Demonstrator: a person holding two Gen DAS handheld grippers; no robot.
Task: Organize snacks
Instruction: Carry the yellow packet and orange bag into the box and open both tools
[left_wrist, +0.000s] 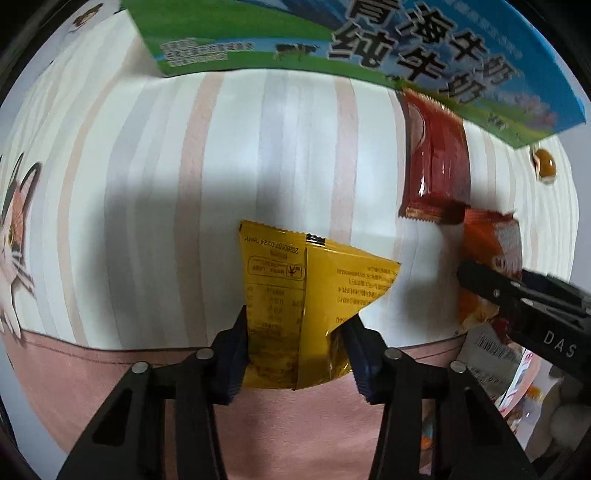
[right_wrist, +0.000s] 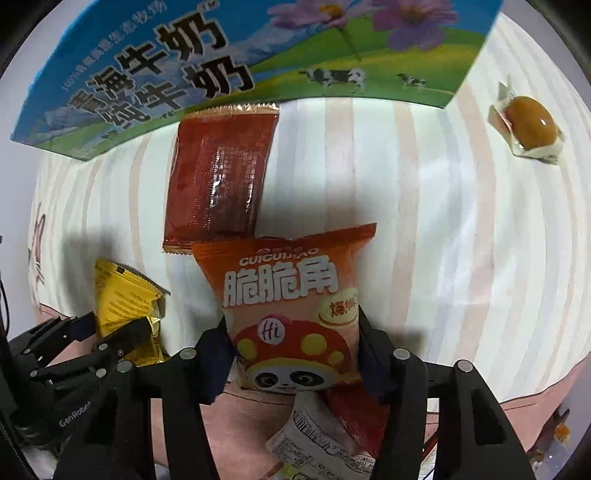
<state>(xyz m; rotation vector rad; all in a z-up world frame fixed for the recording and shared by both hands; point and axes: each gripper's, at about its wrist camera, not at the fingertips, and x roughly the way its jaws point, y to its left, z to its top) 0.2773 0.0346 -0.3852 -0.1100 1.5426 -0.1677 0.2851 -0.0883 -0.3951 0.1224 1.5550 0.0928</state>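
Observation:
My left gripper (left_wrist: 297, 343) is shut on a yellow snack packet (left_wrist: 291, 295), held over the striped tablecloth; it also shows in the right wrist view (right_wrist: 122, 295). My right gripper (right_wrist: 291, 354) is shut on an orange panda snack bag (right_wrist: 291, 306), which appears at the right of the left wrist view (left_wrist: 491, 251). A dark red packet (right_wrist: 221, 177) lies flat just beyond the orange bag, touching the milk carton box (right_wrist: 221, 62). A wrapped brown sweet (right_wrist: 528, 127) lies at the far right.
The blue-green milk box (left_wrist: 369, 48) stands along the far side of the table. The striped cloth (left_wrist: 221, 184) has a pink border at its near edge. More packets (right_wrist: 314, 443) lie under my right gripper.

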